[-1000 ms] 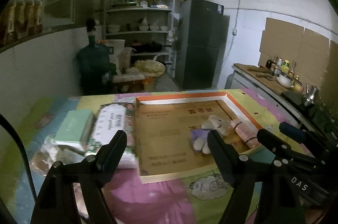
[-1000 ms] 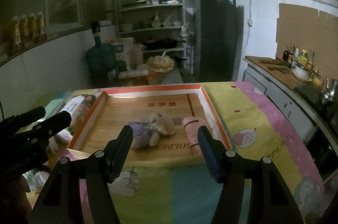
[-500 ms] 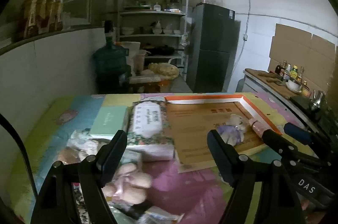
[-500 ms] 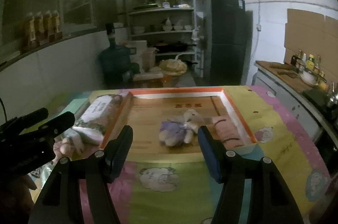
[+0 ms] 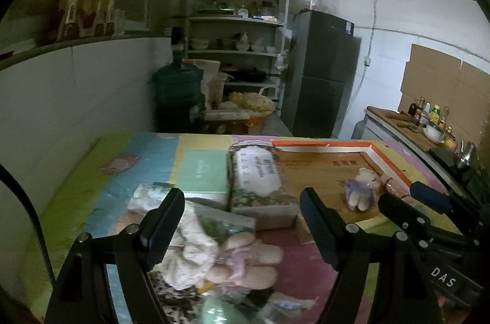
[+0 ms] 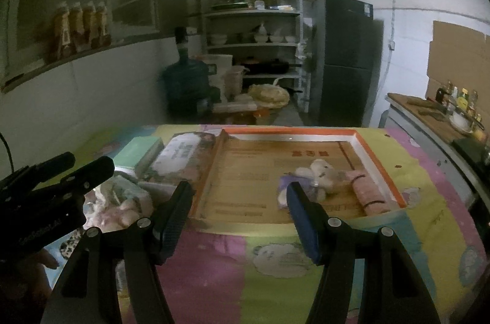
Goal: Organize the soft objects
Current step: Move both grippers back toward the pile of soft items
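A shallow cardboard tray with an orange rim [image 6: 372, 160] [image 5: 389, 160] lies on the table. In it lie a small plush bear in purple [image 6: 312, 175] [image 5: 361, 186] and a rolled pink towel [image 6: 369, 192]. Left of the tray is a heap of soft things: a pink plush toy [image 5: 248, 259] [image 6: 122, 209], a white cloth [image 5: 190, 247] and a tissue pack [image 5: 260, 174] [image 6: 183, 152]. My left gripper [image 5: 242, 229] is open and empty, just above the pink plush. My right gripper [image 6: 239, 223] is open and empty, in front of the tray.
A mint green box [image 5: 203, 171] lies behind the heap. The table has a colourful cartoon cloth [image 6: 275, 262]. Behind stand a water jug [image 5: 179, 97], shelves [image 5: 239, 48] and a dark fridge [image 5: 324, 73]. A counter with bottles [image 5: 422, 122] is at the right.
Both grippers have swung left. The left one has moved from the tray to over the heap of soft things. Both stay open.
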A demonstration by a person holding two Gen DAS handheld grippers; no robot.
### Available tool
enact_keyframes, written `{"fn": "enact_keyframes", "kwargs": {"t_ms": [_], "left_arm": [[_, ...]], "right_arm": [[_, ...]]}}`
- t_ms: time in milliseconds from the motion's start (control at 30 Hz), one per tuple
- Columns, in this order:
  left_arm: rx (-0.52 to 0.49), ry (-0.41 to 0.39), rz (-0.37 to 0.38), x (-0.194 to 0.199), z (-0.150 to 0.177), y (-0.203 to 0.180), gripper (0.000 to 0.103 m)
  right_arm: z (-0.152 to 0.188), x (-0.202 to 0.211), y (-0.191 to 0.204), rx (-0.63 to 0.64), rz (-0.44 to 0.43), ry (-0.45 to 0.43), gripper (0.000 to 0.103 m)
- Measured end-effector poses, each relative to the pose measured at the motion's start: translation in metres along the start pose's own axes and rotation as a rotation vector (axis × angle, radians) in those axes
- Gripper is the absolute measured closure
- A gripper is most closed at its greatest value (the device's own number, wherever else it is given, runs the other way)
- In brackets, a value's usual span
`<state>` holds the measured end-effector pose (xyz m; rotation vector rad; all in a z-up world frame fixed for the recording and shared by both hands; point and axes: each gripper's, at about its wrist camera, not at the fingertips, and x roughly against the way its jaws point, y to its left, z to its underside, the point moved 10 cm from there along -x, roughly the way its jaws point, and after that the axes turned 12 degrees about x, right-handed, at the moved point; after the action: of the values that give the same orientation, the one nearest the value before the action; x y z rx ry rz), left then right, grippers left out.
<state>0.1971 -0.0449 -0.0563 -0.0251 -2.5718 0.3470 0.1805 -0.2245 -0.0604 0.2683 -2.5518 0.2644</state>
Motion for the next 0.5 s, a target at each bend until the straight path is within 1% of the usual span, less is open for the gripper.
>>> {"fn": "enact_keyframes", "kwargs": {"t_ms": [100, 167, 267, 500], "left_arm": [[0.011, -0.005, -0.01, 0.002, -0.004, 0.014, 0.025], [0.015, -0.009, -0.014, 0.004, -0.005, 0.025, 0.025], [0.025, -0.021, -0.031, 0.007, -0.009, 0.047, 0.025], [0.081, -0.017, -0.061, 0.007, -0.012, 0.097, 0.025]], "right_arm": [[-0.002, -0.003, 0.013, 0.01, -0.012, 0.0, 0.037], [-0.004, -0.005, 0.022, 0.017, -0.02, 0.002, 0.032], [-0.004, -0.009, 0.035, 0.029, -0.037, 0.007, 0.032], [-0.005, -0.021, 0.068, 0.056, -0.082, 0.025, 0.032]]}}
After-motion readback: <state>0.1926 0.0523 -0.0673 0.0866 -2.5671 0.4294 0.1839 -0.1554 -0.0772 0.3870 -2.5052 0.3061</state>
